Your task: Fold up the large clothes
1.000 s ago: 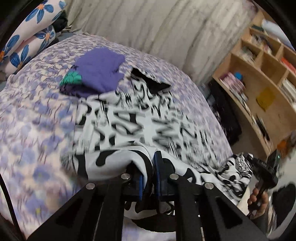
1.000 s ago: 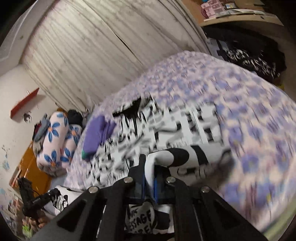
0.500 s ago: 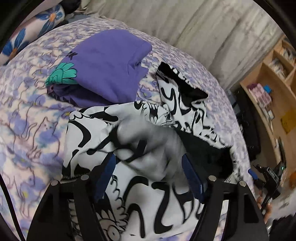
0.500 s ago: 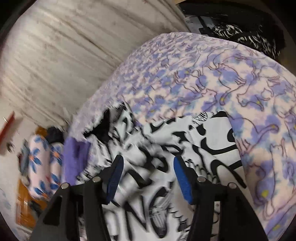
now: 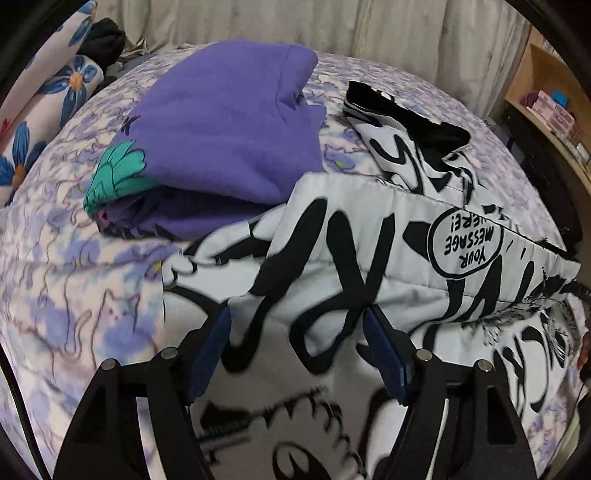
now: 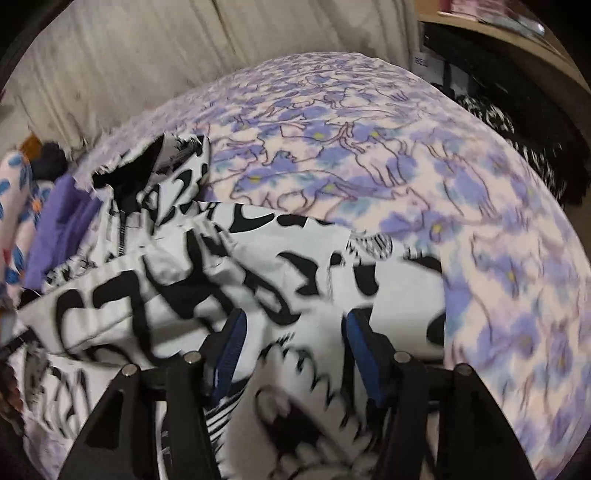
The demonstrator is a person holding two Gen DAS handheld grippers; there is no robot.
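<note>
- the left gripper (image 5: pixel 297 325) hangs over the black-and-white printed jacket (image 5: pixel 369 266), its blue pads (image 5: pixel 212 350) spread wide, gripping nothing.
- the right gripper (image 6: pixel 293 328) has its jaws parted too, nothing pinched; the jacket lies loose under them.
- the jacket lies folded over on the purple flowered bedspread (image 6: pixel 406 166), its dark-lined collar end toward the curtain (image 5: pixel 332 26).
- a folded purple garment (image 5: pixel 229 122) sits just beside it, its edge touching the jacket.
</note>
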